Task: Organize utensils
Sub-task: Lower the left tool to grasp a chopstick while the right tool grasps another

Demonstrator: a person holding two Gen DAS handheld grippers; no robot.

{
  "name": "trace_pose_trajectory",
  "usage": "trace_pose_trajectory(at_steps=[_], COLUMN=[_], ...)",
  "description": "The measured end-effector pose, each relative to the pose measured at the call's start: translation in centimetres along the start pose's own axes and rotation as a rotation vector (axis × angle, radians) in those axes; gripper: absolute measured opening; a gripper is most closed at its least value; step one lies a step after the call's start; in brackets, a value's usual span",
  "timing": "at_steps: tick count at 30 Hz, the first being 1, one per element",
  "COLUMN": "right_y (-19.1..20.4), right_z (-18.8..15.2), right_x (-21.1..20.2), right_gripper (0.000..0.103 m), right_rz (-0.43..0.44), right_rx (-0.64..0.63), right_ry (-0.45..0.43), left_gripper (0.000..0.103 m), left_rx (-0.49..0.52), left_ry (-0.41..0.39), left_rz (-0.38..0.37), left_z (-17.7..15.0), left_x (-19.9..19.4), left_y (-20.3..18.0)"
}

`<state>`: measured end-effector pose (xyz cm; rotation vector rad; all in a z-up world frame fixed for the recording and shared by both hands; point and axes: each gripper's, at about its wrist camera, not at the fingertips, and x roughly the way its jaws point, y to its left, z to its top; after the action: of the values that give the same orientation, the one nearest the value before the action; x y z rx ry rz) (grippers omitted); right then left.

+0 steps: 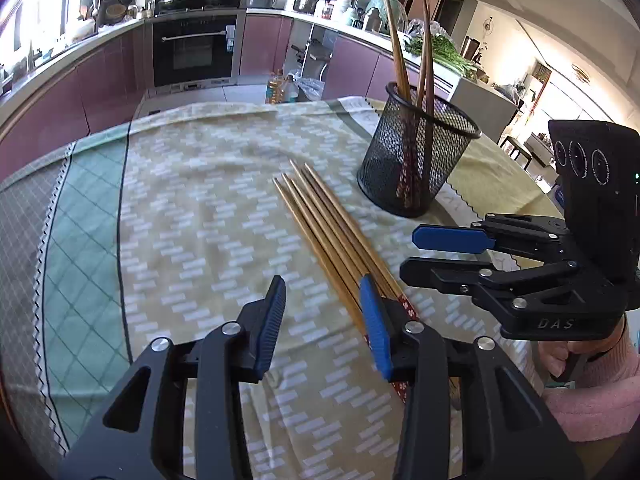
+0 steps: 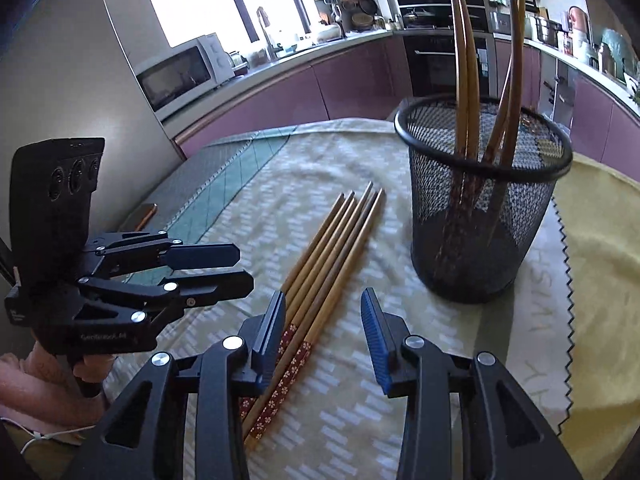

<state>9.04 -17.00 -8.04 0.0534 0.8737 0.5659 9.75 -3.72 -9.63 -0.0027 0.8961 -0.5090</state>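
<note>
Several bamboo chopsticks (image 1: 328, 220) (image 2: 336, 248) with red flowered ends lie side by side on the tablecloth. Behind them to the right stands a black mesh cup (image 1: 416, 160) (image 2: 480, 220) holding several upright chopsticks (image 1: 400, 52) (image 2: 464, 60). My left gripper (image 1: 324, 320) (image 2: 224, 270) hovers open over the near ends, its right finger covering them, with only cloth in the gap. My right gripper (image 2: 324, 332) (image 1: 436, 256) is open too, above the flowered ends, which show just inside its left finger. Neither grips anything.
A patterned tablecloth (image 1: 200, 220) covers the table, with a yellow cloth (image 2: 600, 280) under the cup. A small flat object (image 2: 144, 212) lies at the table's left edge. Pink-sleeved hands (image 1: 592, 380) hold the grippers. Kitchen counters, an oven (image 1: 196, 48) and a microwave (image 2: 180, 72) stand beyond.
</note>
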Motion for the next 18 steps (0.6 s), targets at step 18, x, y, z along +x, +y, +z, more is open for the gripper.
trace_pose_trajectory(at_steps=[18], right_y=[0.1], right_z=[-1.0], right_x=[0.9], right_gripper=[0.037], right_rz=[-0.056], right_rx=[0.010], right_ry=[0.023], left_gripper=[0.039], left_rx=[0.018], left_ry=[0.038], left_rz=[0.026], left_z=[-0.1], left_x=[1.7], left_y=[-1.1])
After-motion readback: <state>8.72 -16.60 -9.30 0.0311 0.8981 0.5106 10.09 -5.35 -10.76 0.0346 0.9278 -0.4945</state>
